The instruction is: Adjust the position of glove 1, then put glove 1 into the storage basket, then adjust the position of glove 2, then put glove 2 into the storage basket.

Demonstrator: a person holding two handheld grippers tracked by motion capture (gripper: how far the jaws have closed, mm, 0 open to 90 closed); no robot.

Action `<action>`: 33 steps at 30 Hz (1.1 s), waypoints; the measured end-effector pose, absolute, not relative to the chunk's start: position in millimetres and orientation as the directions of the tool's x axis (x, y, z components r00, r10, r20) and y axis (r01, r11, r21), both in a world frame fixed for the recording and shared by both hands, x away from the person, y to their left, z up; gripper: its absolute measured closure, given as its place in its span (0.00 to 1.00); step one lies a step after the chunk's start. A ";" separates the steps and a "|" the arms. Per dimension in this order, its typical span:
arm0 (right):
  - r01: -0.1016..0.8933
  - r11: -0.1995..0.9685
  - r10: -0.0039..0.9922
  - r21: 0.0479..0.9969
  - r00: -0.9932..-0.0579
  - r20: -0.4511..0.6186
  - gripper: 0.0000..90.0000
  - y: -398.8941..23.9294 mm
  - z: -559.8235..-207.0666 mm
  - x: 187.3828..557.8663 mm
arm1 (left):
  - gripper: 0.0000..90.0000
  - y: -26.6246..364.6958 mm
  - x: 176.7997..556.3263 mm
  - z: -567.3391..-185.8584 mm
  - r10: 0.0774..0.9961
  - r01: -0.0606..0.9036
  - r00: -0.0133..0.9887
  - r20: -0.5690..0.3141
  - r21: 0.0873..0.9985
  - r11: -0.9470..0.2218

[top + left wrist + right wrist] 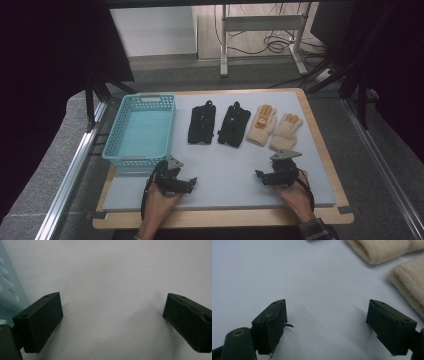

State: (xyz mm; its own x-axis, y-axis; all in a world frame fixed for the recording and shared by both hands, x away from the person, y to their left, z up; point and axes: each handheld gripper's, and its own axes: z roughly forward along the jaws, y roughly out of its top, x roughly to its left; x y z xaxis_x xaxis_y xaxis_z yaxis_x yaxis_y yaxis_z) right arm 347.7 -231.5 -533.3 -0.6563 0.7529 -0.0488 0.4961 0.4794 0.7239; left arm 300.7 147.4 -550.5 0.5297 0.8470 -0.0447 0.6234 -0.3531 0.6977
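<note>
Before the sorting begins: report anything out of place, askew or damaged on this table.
Nothing stands out. Two black gloves and two cream knit gloves with orange fingertips lie flat in a row beside the turquoise plastic basket. Both grippers rest open on the grey mat.

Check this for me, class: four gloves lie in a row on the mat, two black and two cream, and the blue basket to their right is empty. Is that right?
One slip: the high view shows the basket left of the gloves, not right. The rest holds: two black, two cream, in a row on the mat, basket empty.
</note>
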 end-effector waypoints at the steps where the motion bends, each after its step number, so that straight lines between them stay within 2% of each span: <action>1: 0.496 0.479 0.753 0.724 -0.656 -0.049 0.18 -231.5 -533.3 347.7 | 0.03 147.4 300.7 -550.5 0.847 0.623 0.530 -0.045 0.698 -0.353; 19: 0.499 0.479 0.754 0.722 -0.656 -0.048 0.16 -231.7 -533.0 348.1 | 0.03 147.4 300.6 -550.5 0.847 0.623 0.529 -0.045 0.698 -0.352; 33: 0.505 0.463 0.761 0.729 -0.648 -0.034 0.22 -233.7 -525.4 351.7 | 0.03 146.9 300.5 -550.8 0.850 0.623 0.525 -0.048 0.702 -0.345</action>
State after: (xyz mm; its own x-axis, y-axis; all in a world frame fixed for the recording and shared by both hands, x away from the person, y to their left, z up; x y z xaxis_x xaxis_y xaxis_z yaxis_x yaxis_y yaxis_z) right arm 351.7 -233.7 -525.4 -0.6483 0.7606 -0.0339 0.5049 0.4628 0.7286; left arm 300.5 146.9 -550.8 0.5248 0.8498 -0.0484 0.6231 -0.3448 0.7021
